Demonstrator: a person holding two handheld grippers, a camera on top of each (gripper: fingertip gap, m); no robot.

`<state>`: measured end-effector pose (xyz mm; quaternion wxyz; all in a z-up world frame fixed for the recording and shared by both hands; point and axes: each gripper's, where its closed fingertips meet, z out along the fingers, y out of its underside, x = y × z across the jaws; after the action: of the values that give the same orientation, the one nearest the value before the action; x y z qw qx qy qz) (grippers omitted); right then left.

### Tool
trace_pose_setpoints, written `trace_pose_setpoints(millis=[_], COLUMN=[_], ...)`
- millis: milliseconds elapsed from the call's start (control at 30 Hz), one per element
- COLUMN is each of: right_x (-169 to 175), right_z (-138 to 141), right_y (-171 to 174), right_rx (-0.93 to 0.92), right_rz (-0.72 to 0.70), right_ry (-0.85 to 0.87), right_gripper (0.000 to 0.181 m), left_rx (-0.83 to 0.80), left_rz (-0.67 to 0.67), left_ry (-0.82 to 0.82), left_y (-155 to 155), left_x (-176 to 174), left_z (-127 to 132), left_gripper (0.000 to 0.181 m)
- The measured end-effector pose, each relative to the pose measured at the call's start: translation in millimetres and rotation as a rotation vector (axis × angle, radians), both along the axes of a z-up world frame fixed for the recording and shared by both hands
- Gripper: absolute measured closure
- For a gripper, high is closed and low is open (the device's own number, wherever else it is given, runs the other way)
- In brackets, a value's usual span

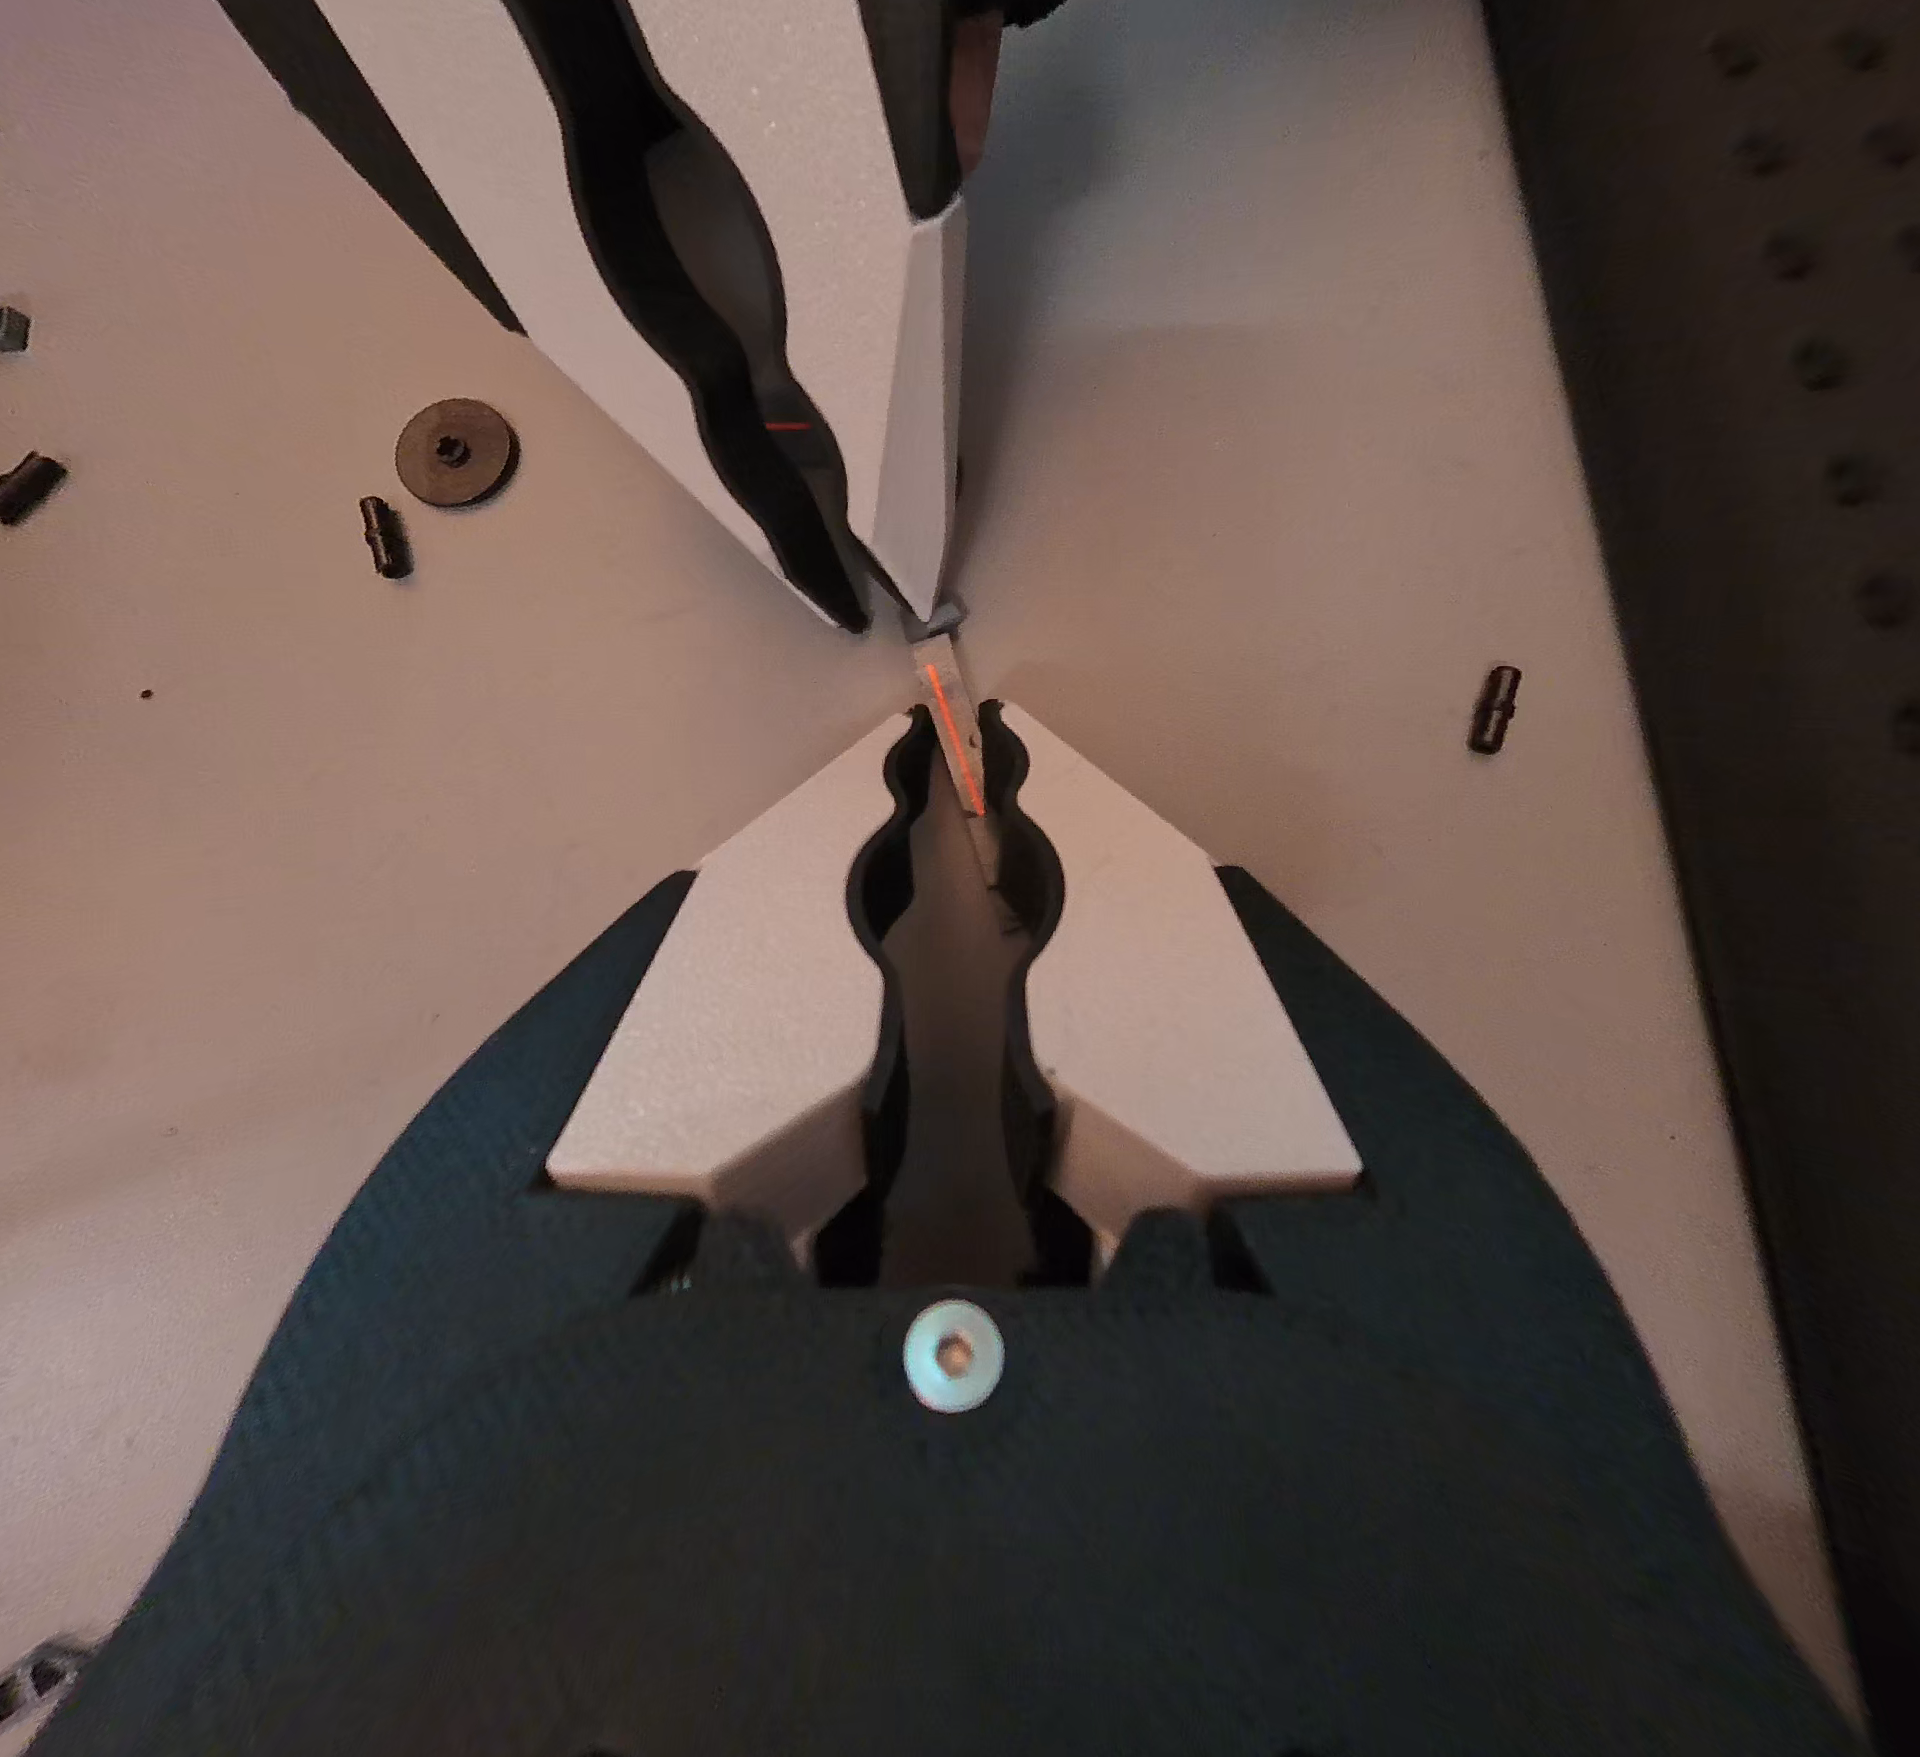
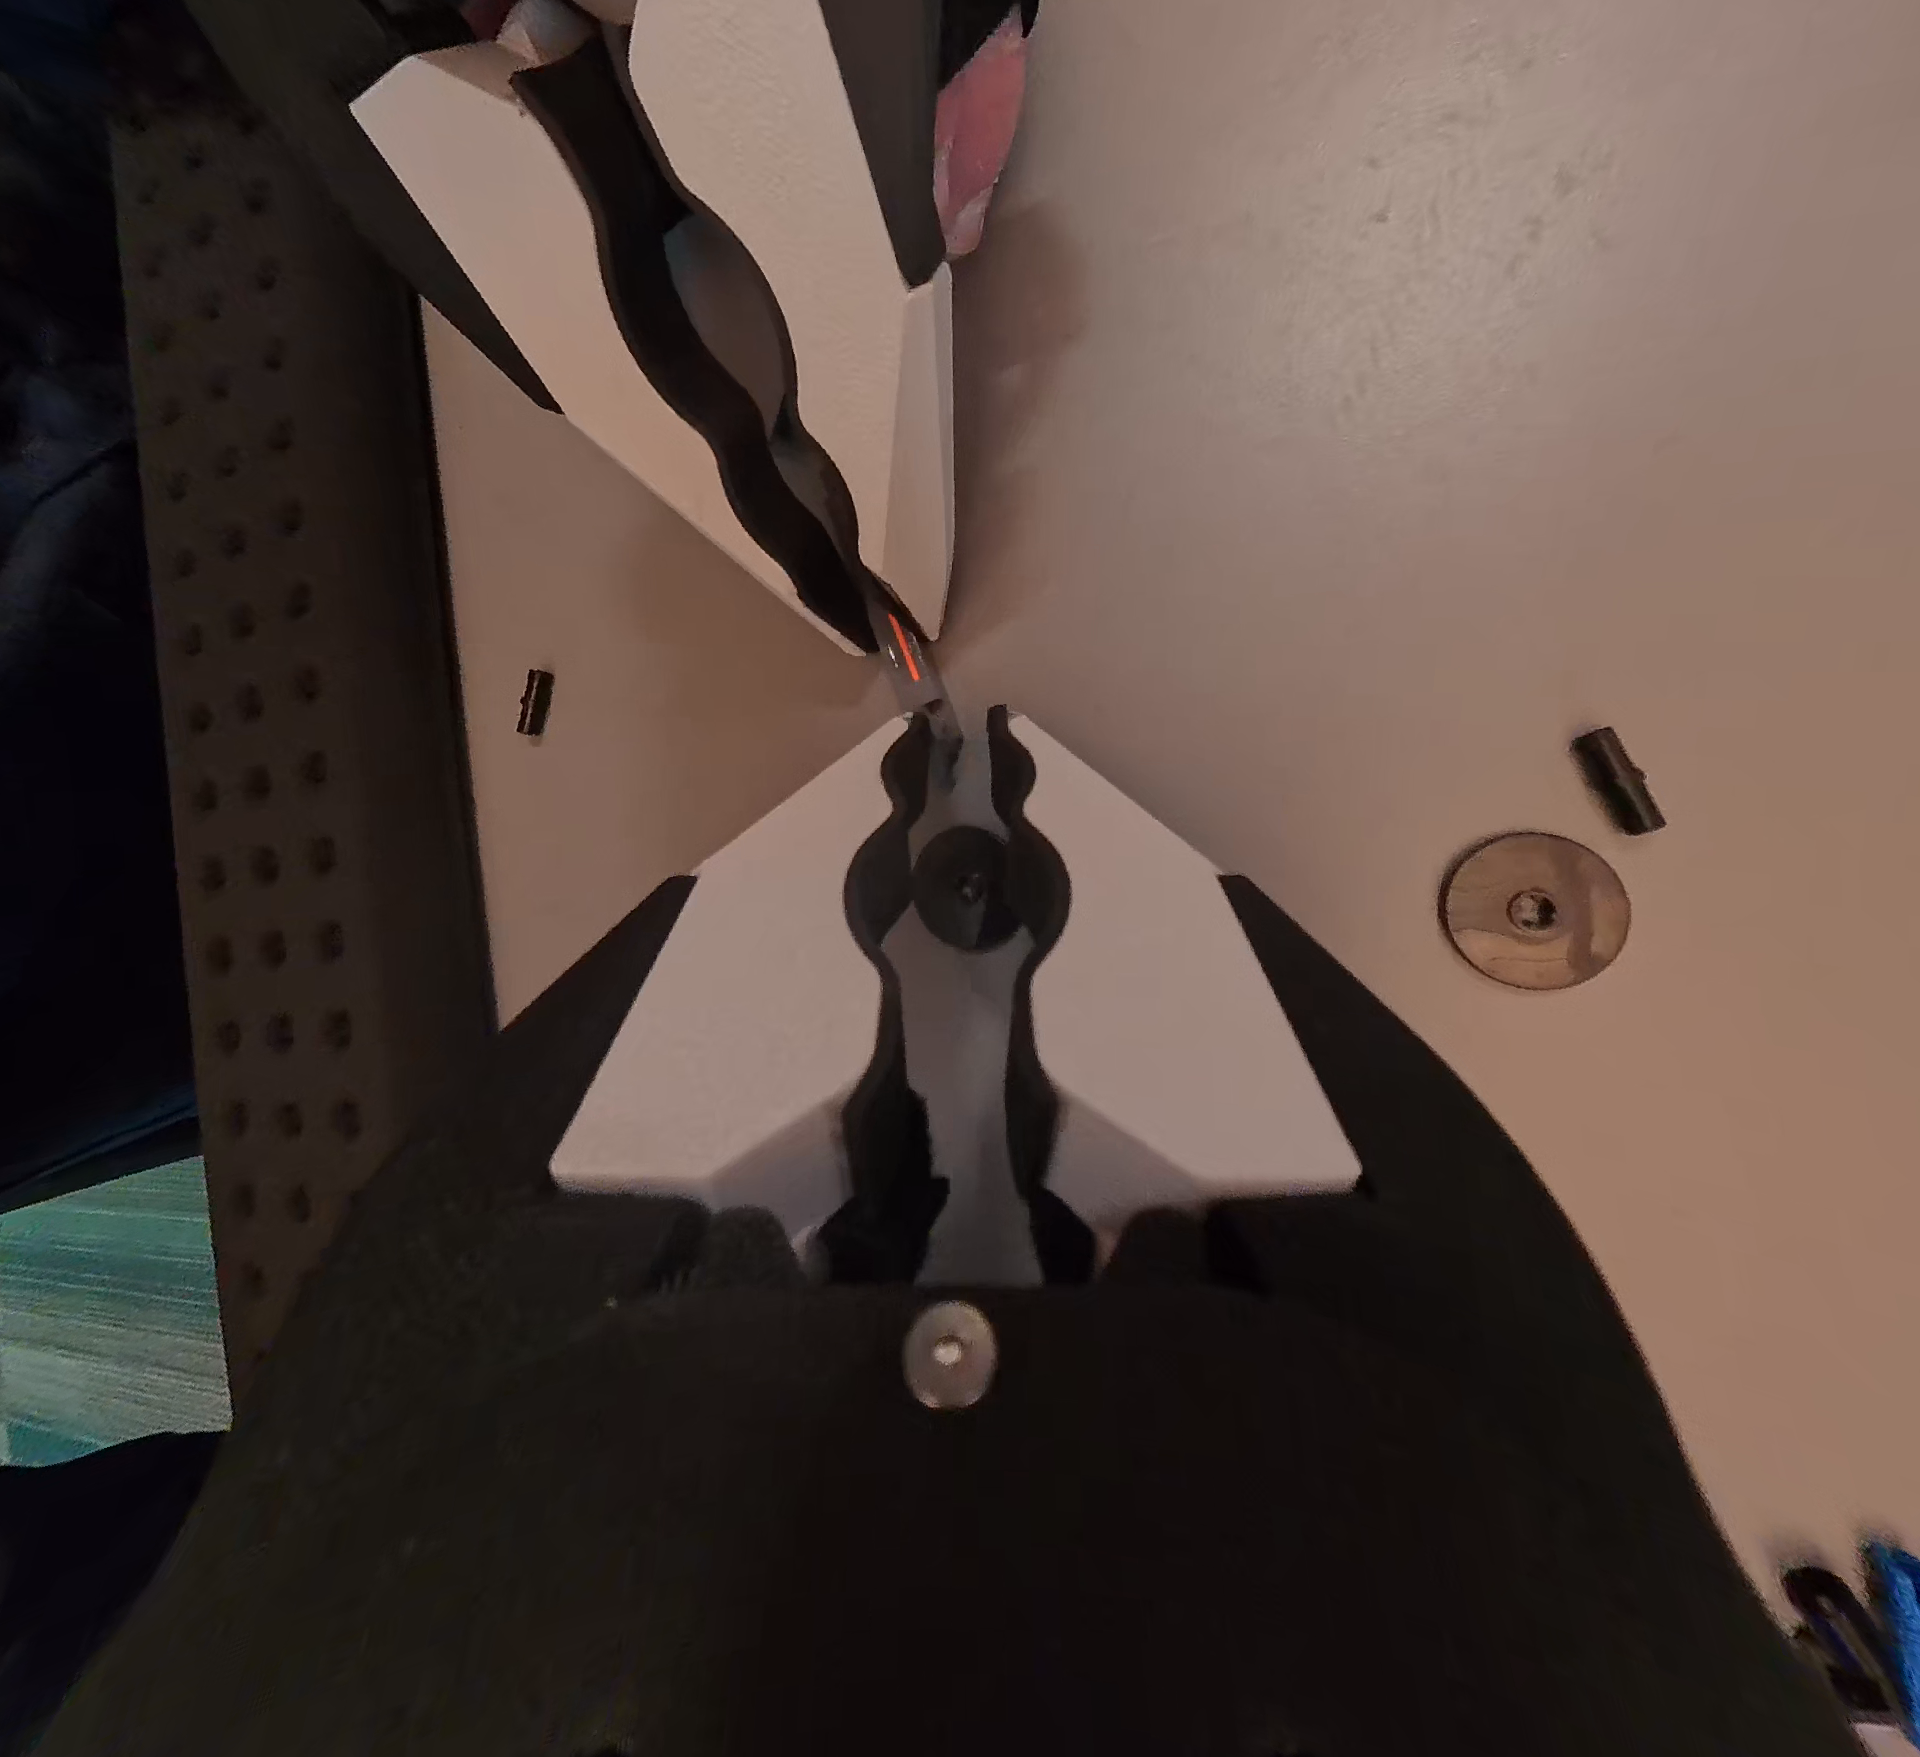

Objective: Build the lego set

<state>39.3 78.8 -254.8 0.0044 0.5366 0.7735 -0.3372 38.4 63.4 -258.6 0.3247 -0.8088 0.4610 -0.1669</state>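
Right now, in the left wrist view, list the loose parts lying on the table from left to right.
Small grey bit at the left edge → dark pin → black connector pin → dark round disc → black pin right of the claws. The grey piece at the top right is too small to identify.

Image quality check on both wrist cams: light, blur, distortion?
Left wrist view: dim, warm light; the left tool and the grey piece with an orange stripe are sharp, the bottom-left corner is smeared, and fisheye curves the table's right edge. Right wrist view: equally dim, the right tool body near black, glare on the round disc, blur at the bottom-right corner.
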Motion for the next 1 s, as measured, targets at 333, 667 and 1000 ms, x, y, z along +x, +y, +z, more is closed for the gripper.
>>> trace_pose_setpoints(millis=[333, 667, 1000], right_x=[3, 6, 4], right_z=[6, 1, 3], right_y=[1, -5, -4], right_rx=[0.032, 0.206, 0.147], right_rz=[0.044, 0.178, 0.131], right_ry=[0.046, 0.111, 0.083], right_gripper=[0.167, 0.175, 0.181], left_rx=[-0.001, -0.002, -0.006], left_rz=[0.003, 0.004, 0.006], left_ry=[-0.001, -0.003, -0.006], left_y=[0, 0, 0], left_x=[0, 0, 0], left_z=[0, 0, 0], left_gripper=[0.174, 0.175, 0.174])
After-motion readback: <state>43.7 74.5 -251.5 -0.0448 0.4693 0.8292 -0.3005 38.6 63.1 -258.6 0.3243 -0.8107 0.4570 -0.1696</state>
